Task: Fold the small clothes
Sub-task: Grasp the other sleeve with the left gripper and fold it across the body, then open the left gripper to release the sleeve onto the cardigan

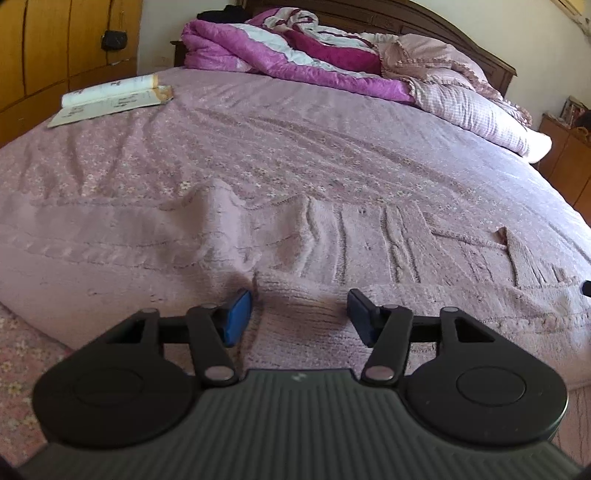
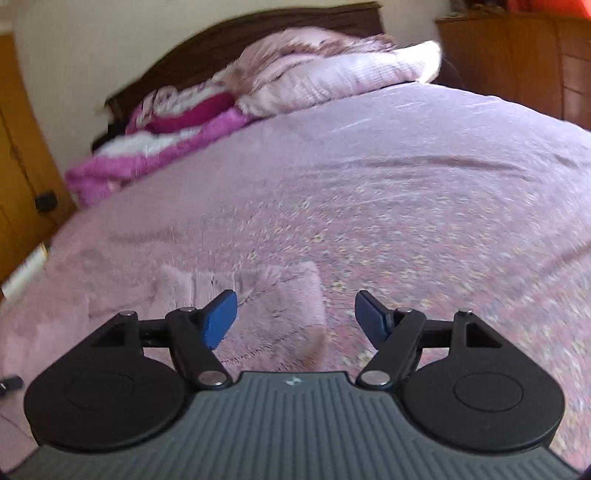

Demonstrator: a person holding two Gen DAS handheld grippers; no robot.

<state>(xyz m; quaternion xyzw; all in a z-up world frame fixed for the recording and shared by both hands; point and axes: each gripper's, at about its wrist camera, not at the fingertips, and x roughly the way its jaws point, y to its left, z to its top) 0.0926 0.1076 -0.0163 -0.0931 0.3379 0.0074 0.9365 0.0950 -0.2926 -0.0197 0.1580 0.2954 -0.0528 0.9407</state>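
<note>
Your left gripper (image 1: pixel 300 315) hovers with fingers spread, empty, over the pink knit (image 1: pixel 332 251) lying flat at the bed's (image 1: pixel 295 140) near edge. It looks soft, light and limp: pinch a corner or hem. Your right gripper (image 2: pixel 295 317) is likewise released above its right end.

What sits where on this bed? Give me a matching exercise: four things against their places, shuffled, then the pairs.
Things:
1. open white paper book
2. crumpled magenta-and-white quilt
3. pale pink knitted garment
4. pink checked pillow

Places:
A. spread flat just ahead of the left tongs
B. far left edge
C. far right corner
D. heaped at the dark wooden headboard

Pairs: 1-B, 2-D, 3-A, 4-C
</note>
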